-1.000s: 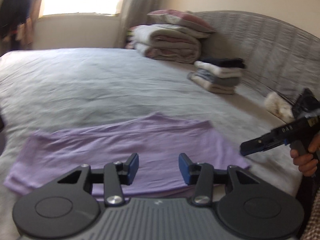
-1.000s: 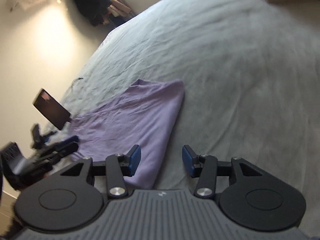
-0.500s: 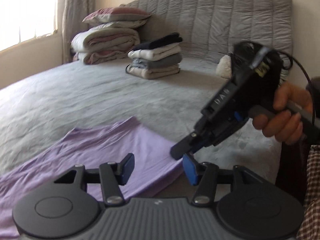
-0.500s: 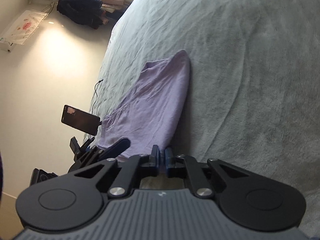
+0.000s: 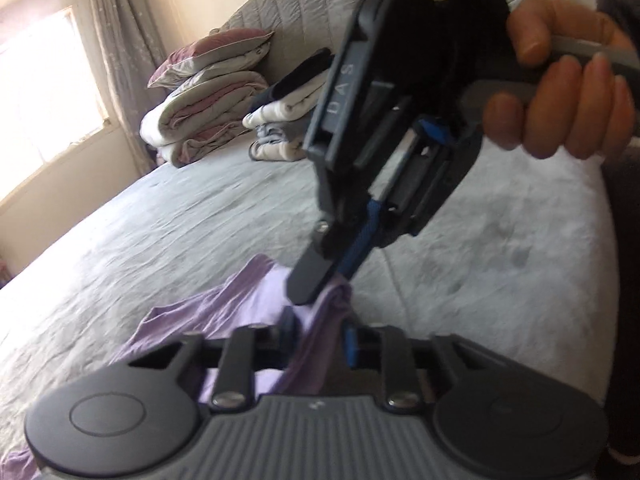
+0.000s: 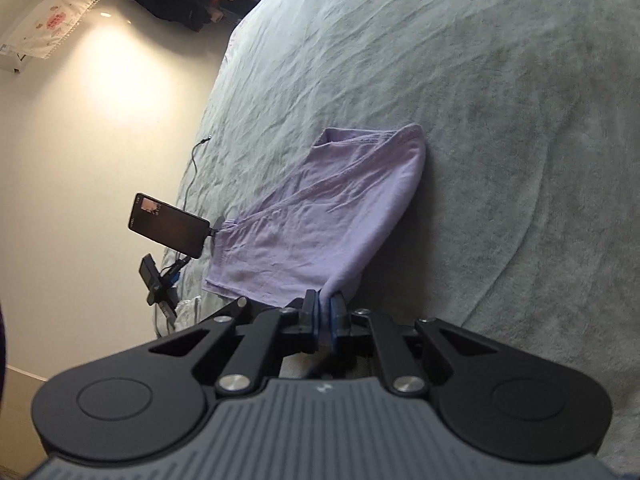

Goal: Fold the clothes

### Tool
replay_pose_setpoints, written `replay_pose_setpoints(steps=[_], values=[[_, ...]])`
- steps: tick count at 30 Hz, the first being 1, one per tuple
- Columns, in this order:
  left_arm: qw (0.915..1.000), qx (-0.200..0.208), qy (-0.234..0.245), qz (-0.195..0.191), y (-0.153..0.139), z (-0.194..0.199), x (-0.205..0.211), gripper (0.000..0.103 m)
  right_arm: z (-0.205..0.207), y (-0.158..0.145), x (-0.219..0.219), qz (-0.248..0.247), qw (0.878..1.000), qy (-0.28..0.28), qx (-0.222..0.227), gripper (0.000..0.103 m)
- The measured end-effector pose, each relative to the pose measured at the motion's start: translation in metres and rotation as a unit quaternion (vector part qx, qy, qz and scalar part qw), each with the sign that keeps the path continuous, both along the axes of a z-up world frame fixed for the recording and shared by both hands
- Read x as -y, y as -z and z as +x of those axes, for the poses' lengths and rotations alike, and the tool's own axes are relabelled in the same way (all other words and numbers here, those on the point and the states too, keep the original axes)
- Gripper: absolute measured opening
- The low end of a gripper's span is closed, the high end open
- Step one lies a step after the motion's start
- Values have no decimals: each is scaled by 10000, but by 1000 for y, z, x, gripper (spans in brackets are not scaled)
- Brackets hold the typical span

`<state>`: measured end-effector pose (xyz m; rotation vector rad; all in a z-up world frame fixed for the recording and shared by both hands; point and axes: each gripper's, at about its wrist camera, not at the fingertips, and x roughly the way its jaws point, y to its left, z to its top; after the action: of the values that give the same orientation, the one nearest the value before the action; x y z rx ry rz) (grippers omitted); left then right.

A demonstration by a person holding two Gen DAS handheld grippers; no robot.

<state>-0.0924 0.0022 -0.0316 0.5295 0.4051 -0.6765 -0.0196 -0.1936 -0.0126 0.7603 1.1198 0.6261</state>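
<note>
Purple shirt (image 6: 320,216) on bed (image 6: 500,120); right tongs (image 6: 325,312) grip its corner, left tongs (image 5: 318,338) closing on bunched cloth beside them; lift both evenly, keeping the edge taut.

left gripper (image 5: 318,334) pads largely hidden by bunched lilac garment (image 5: 248,304); garment's near end cut off at frame bottom. phone (image 6: 168,230) screen content illegible.

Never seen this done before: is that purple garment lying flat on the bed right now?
No. The purple garment is bunched, one end pulled up off the bed.
</note>
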Motion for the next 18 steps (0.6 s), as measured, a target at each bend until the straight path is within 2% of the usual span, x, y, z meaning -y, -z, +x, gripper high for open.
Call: replay_pose_setpoints(steps=[2, 7, 11, 18], values=[[9999, -138, -75, 29, 2, 3, -2, 8, 0, 6, 5, 45, 9999, 159, -22, 16], [9994, -296, -189, -33, 4, 4, -5, 8, 8, 28, 25, 138, 9960, 875, -147, 18], [9983, -425, -360, -179, 3, 6, -5, 8, 25, 50, 23, 286, 9928, 1143, -197, 16], [9917, -743, -837, -626, 8, 7, -7, 8, 50, 60, 19, 586, 9871, 1471, 221, 16]])
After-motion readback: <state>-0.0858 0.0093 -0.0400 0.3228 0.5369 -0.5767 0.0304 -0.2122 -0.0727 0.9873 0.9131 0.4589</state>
